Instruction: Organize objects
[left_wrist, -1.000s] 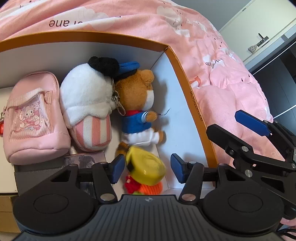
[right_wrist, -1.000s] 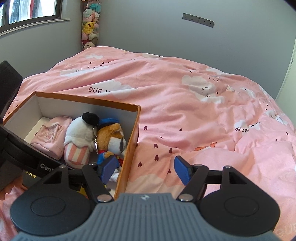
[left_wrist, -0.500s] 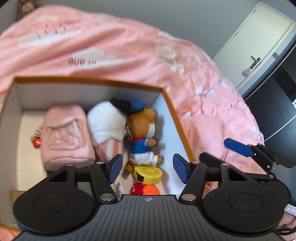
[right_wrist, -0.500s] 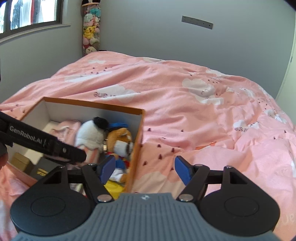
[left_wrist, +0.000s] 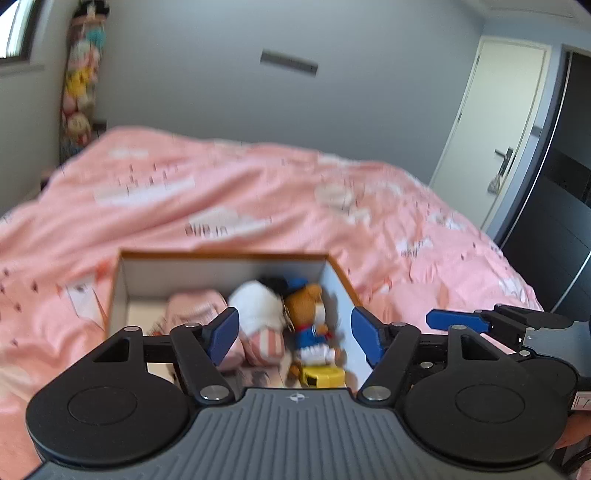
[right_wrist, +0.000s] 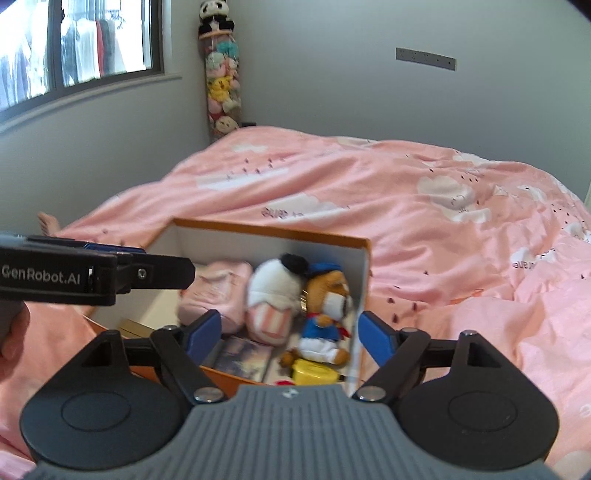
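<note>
An orange-rimmed white box (left_wrist: 221, 254) (right_wrist: 273, 230) sits on the pink bed. Inside lie a pink pouch (left_wrist: 195, 304) (right_wrist: 218, 291), a white plush with striped base (left_wrist: 258, 310) (right_wrist: 273, 291), a brown bear plush in blue (left_wrist: 308, 317) (right_wrist: 327, 306) and a yellow tape measure (left_wrist: 323, 374) (right_wrist: 314, 373). My left gripper (left_wrist: 293, 336) is open and empty, raised above the box's near side. My right gripper (right_wrist: 290, 332) is open and empty, above the box's near right corner.
The pink duvet (right_wrist: 424, 206) covers the bed around the box. A book (right_wrist: 240, 356) lies in the box. A hanging column of plush toys (right_wrist: 221, 92) is in the room corner. A door (left_wrist: 491, 140) and dark wardrobe (left_wrist: 554, 221) stand right.
Both grippers have pulled up and back from the box, so more of the bed and room shows. The yellow tape measure stays in the box. Both stayed open.
</note>
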